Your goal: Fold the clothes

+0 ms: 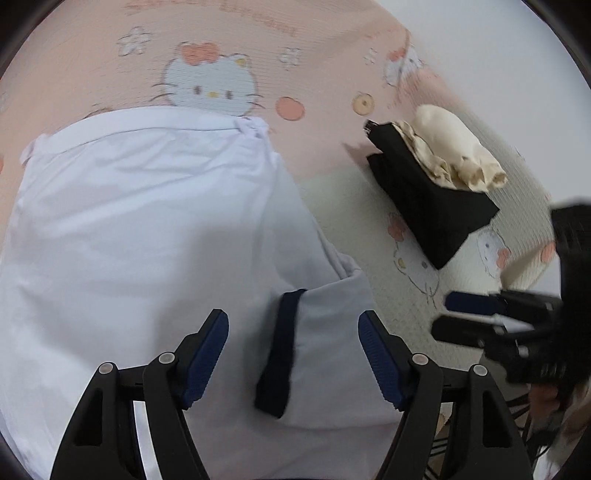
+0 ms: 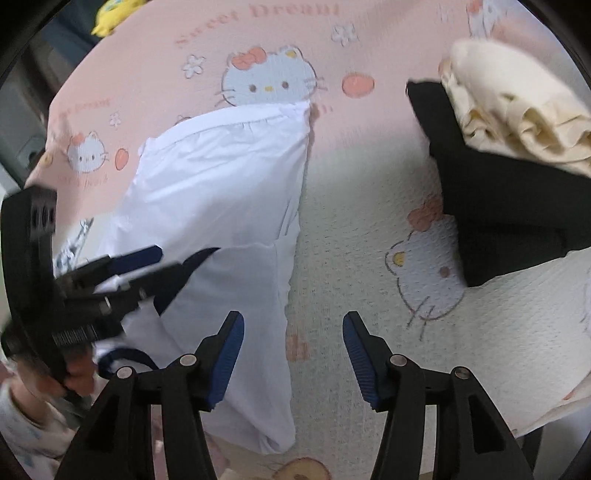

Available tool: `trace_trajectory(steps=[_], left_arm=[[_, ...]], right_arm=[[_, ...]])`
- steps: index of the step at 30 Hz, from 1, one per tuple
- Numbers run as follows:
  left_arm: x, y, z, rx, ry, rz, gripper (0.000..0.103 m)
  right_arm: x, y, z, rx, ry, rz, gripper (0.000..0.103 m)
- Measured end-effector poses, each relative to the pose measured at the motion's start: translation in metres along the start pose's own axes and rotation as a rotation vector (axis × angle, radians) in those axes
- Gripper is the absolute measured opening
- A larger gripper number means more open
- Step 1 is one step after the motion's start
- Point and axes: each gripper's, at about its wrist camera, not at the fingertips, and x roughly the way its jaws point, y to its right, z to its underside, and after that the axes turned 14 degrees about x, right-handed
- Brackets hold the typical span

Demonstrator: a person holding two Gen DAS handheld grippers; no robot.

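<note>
A white garment [image 1: 147, 221] with a navy cuff [image 1: 277, 350] lies partly folded on a pink and white cat-print blanket [image 1: 314, 74]. My left gripper [image 1: 293, 321] hangs open just above it, the navy cuff below the gap and untouched by the pads. In the right wrist view the same white garment [image 2: 221, 184] lies to the left. My right gripper [image 2: 293, 317] is open over the garment's right edge and the bare blanket [image 2: 369, 221], holding nothing. Each gripper shows in the other's view: the right gripper [image 1: 443, 314] and the left gripper [image 2: 181, 254].
A folded black garment [image 2: 498, 206] with a cream garment [image 2: 517, 110] stacked on it sits at the right of the blanket. A person's hand [image 2: 77, 373] holds the left gripper. A yellow object [image 2: 114, 14] lies beyond the blanket's far left corner.
</note>
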Motion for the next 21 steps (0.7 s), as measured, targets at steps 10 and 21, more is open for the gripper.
trace_trajectory(steps=[10, 21], left_arm=[[0.025, -0.006, -0.004, 0.02, -0.056, 0.042, 0.044], [0.037, -0.022, -0.01, -0.09, -0.096, 0.144, 0.034]], right_arm=[[0.052, 0.006, -0.053, 0.172, -0.254, 0.053, 0.055], [0.089, 0.016, -0.093, 0.401, -0.368, 0.065, 0.039]])
